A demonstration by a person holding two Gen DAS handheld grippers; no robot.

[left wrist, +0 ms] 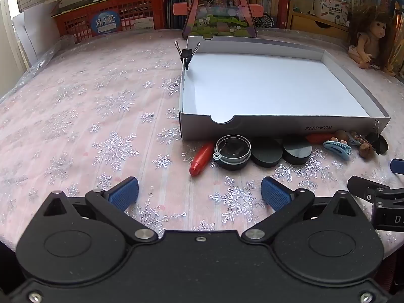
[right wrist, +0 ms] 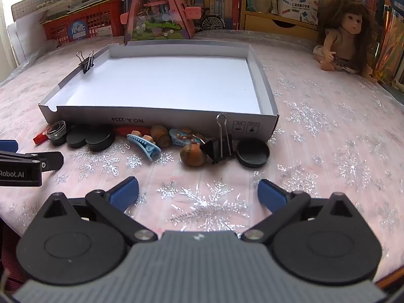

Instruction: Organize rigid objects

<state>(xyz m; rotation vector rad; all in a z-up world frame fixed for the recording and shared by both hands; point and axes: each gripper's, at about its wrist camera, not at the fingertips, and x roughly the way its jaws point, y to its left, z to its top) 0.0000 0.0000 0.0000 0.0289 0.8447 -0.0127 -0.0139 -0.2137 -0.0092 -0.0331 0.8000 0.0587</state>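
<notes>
A shallow white cardboard box (left wrist: 277,126) (right wrist: 176,122) lies on the pink snowflake cloth, nothing inside it. Along its near wall lies a row of small items: a red tube (left wrist: 201,158), a clear-lidded black jar (left wrist: 232,151) (right wrist: 57,132), black round discs (left wrist: 267,152) (right wrist: 99,139), a blue hair clip (left wrist: 337,148) (right wrist: 144,146), walnuts (right wrist: 193,154), a big black binder clip (right wrist: 217,146) and a black lid (right wrist: 252,152). My left gripper (left wrist: 199,194) and my right gripper (right wrist: 198,193) both stand open, short of the row, nothing between their fingers.
A small binder clip (left wrist: 186,55) (right wrist: 86,61) is clamped on the box's left wall. A doll (right wrist: 346,40) sits at the back right. A red basket (left wrist: 108,15), a pink toy house (left wrist: 218,7) and books line the back edge. Each gripper shows in the other's view.
</notes>
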